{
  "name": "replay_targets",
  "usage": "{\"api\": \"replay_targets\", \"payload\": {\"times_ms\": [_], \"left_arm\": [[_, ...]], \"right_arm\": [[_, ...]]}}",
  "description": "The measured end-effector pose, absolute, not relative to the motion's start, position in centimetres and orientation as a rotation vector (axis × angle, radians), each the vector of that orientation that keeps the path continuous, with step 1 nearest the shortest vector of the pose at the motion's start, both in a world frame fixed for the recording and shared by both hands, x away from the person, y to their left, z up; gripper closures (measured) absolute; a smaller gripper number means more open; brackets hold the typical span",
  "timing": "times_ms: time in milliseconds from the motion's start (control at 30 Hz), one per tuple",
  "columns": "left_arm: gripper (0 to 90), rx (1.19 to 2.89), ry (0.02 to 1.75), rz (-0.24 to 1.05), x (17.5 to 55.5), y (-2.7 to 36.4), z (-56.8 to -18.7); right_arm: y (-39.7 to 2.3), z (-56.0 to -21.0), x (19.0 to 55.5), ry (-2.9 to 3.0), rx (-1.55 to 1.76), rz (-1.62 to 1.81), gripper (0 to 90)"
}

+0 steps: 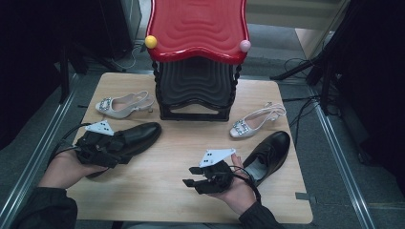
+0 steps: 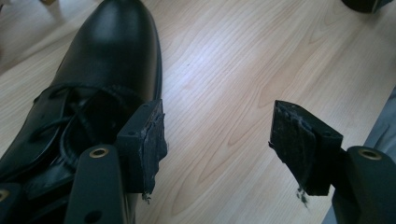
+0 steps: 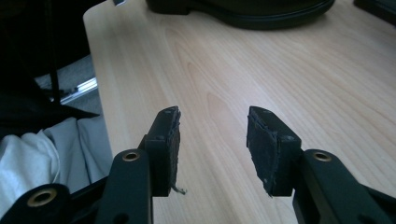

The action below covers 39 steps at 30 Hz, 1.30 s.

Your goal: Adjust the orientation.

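High view: my left gripper (image 1: pixel 125 143) open beside the black shoe (image 1: pixel 138 136) near the bench's left edge, right gripper (image 1: pixel 191 176) half-open, empty — stiff, glossy leather, so I'd grip the collar.

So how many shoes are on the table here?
4: a black shoe at the left gripper, another black shoe front right, one white heeled sandal back left, another back right.

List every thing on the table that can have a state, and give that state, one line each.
Left gripper: open, beside the left black shoe.
Right gripper: open, holding nothing.
Left black shoe: upright, laced.
Right black shoe: upright on the table.
Two white slingback heels: upright, flanking the shoe rack.
Shoe rack: shelves bare.
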<state>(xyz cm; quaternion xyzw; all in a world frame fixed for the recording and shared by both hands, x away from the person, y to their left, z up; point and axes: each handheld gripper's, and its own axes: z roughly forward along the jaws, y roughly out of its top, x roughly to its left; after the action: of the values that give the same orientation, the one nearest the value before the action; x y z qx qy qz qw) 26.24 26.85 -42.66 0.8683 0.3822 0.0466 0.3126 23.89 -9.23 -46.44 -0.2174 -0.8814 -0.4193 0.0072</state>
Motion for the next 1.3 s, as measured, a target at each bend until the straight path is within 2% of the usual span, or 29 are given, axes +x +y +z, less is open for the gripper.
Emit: {"api": "replay_targets", "payload": {"times_ms": [333, 433, 533, 667, 767, 1033, 1300], "left_arm": [[35.6, 2.277, 1.081, 0.158, 25.9, 28.9, -42.6], [36.5, 2.228, 1.063, 0.134, 25.8, 29.9, -42.6], [37.6, 2.238, 1.117, 0.164, 25.9, 30.4, -42.9], [41.1, 2.211, 1.124, 0.135, 26.0, 30.8, -43.6], [47.6, 2.163, 1.147, 0.114, 26.1, 31.7, -43.9], [52.6, 2.195, 1.175, 0.134, 26.4, 32.0, -44.7], [53.4, 2.2, 1.21, 0.135, 25.9, 32.8, -44.4]], "right_arm": [[-8.4, -46.0, 23.7, -2.774, -0.732, -1.225, 58.1], [-8.4, -45.9, 23.6, -2.788, -0.724, -1.243, 56.4], [-8.5, -45.8, 23.6, -2.806, -0.739, -1.269, 55.7], [-8.6, -45.7, 23.7, -2.827, -0.708, -1.298, 52.6], [-8.7, -45.9, 23.8, -2.842, -0.702, -1.299, 50.9], [-8.8, -45.9, 23.9, -2.85, -0.71, -1.339, 51.3], [-9.3, -45.7, 24.1, -2.835, -0.744, -1.37, 52.9]]}}
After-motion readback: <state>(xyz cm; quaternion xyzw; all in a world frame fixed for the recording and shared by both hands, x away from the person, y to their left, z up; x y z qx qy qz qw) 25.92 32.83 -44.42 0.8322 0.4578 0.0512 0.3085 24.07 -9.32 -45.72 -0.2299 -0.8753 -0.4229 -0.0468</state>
